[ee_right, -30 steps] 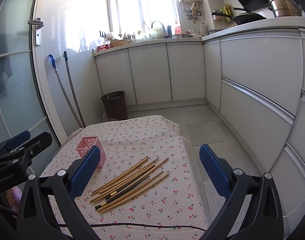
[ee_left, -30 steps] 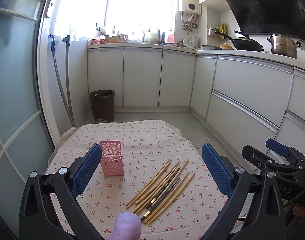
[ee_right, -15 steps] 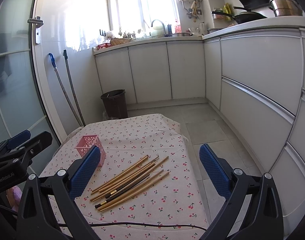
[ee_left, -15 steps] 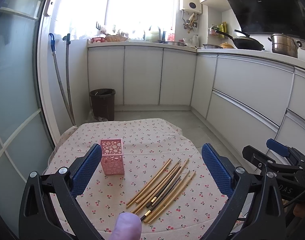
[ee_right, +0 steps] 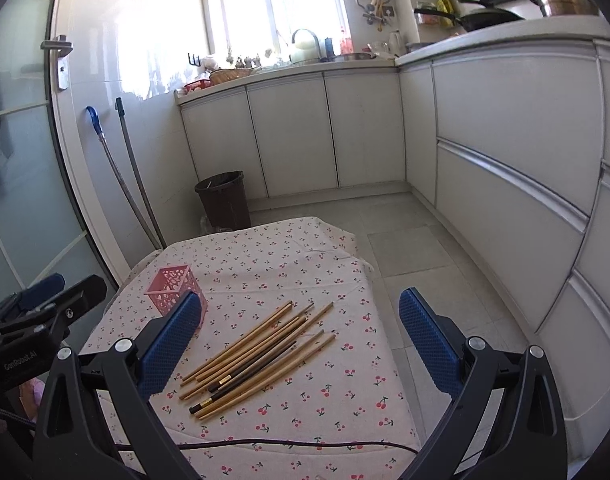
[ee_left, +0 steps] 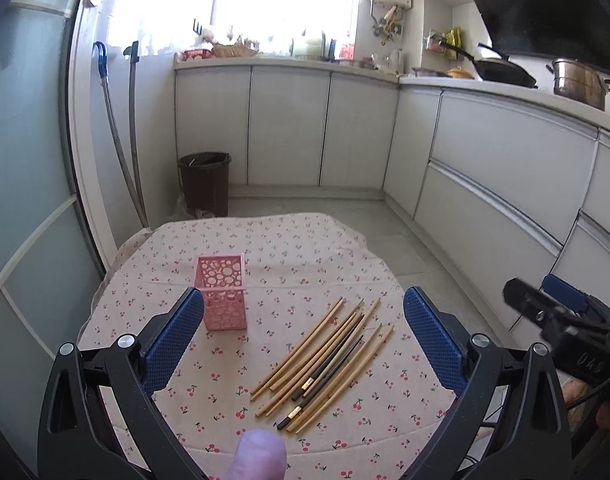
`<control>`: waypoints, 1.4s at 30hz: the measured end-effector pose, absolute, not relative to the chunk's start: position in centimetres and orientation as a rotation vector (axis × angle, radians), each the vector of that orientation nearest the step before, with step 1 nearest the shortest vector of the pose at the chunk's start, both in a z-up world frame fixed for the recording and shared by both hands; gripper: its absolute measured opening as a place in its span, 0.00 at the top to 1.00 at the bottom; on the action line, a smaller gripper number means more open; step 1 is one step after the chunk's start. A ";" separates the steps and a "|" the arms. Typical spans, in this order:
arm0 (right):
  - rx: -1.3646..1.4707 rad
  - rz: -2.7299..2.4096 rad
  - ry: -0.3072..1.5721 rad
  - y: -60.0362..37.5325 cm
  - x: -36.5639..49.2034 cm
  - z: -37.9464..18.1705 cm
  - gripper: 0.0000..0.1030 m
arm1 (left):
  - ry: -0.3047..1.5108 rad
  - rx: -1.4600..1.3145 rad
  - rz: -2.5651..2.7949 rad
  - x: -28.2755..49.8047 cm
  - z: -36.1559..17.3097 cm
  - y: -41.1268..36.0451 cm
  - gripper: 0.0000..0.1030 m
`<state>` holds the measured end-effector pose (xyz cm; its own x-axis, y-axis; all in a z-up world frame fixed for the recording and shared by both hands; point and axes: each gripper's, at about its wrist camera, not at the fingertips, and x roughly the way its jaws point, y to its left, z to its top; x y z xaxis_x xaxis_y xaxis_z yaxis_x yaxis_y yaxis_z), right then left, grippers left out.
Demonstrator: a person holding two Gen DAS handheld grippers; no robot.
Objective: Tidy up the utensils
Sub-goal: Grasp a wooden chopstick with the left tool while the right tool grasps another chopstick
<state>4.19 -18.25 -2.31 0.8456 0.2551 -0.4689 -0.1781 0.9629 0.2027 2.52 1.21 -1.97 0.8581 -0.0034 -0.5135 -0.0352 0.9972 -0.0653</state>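
A pink perforated holder [ee_left: 221, 290] stands upright and empty on the cherry-print tablecloth [ee_left: 273, 248]. To its right lies a loose pile of chopsticks [ee_left: 325, 356], several bamboo and two dark ones. My left gripper [ee_left: 303, 344] is open and empty, held above the near table edge, its jaws on either side of holder and pile. In the right wrist view the holder [ee_right: 173, 288] sits left of the chopsticks [ee_right: 257, 356]. My right gripper [ee_right: 299, 340] is open and empty, above the pile.
The small table [ee_right: 265, 256] stands on a tiled kitchen floor [ee_right: 409, 248]. A brown bin [ee_left: 205, 184] stands beyond it, two mop handles [ee_left: 121, 140] lean on the left wall, white cabinets [ee_left: 497, 184] run along the right. A black cable [ee_right: 289, 445] crosses the near table edge.
Both grippers have shifted slightly; the views are almost the same. The holder and chopsticks have not moved, and both grippers stay open.
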 end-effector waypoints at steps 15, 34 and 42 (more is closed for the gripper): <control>1.308 0.798 0.699 -27.8 18.1 -5.8 0.06 | 1.147 0.082 -0.278 22.2 -7.0 -5.7 0.07; 1.542 0.686 0.956 -27.4 20.3 -13.5 0.07 | 1.394 0.070 -0.056 32.4 -19.3 -3.2 0.60; 1.542 0.669 0.969 -27.4 20.3 -13.9 0.07 | 1.406 0.144 -0.064 34.0 -21.3 -3.2 0.66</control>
<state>20.34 -27.37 -13.93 0.4988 0.8618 -0.0927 0.2188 -0.0217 0.9755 33.97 -3.20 -21.29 0.1643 0.0404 -0.9856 0.1299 0.9896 0.0622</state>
